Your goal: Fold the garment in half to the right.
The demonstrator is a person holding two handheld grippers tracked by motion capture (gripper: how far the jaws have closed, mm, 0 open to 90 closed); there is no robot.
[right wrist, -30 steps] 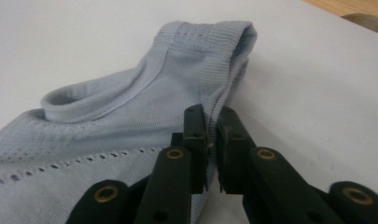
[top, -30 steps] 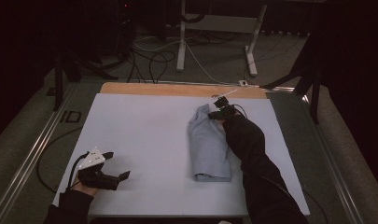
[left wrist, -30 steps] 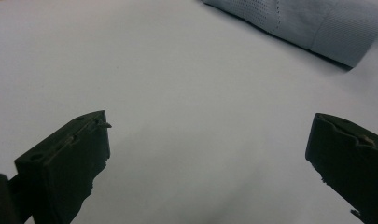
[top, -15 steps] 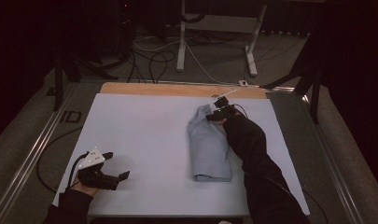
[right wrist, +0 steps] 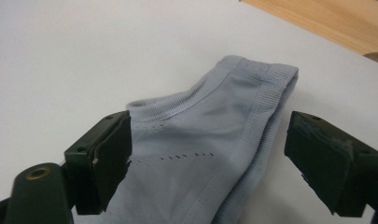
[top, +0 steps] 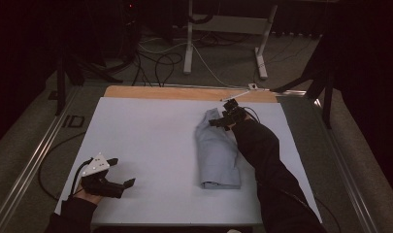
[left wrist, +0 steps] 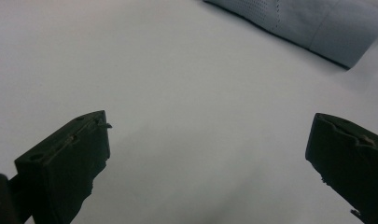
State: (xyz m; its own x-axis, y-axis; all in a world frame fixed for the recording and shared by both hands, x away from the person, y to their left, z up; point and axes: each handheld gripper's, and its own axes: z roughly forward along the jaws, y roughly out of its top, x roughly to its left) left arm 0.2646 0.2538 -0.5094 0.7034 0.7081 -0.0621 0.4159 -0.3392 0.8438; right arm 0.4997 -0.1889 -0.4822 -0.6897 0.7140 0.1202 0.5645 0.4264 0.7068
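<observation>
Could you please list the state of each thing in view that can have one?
Garment: folded, lying flat on the table, ribbed band end toward the far edge.
Right gripper: open, jaws either side of the garment's band end, not closed on it.
Left gripper: open, holding nothing, over bare table near the person's edge.
Table: covered by a white sheet, wood strip bare at the far edge.

Black sleeves cover both forearms; left gripper (top: 120, 181) black, grey three-cornered plate on top; blocky black fingers (right wrist: 333, 163).
</observation>
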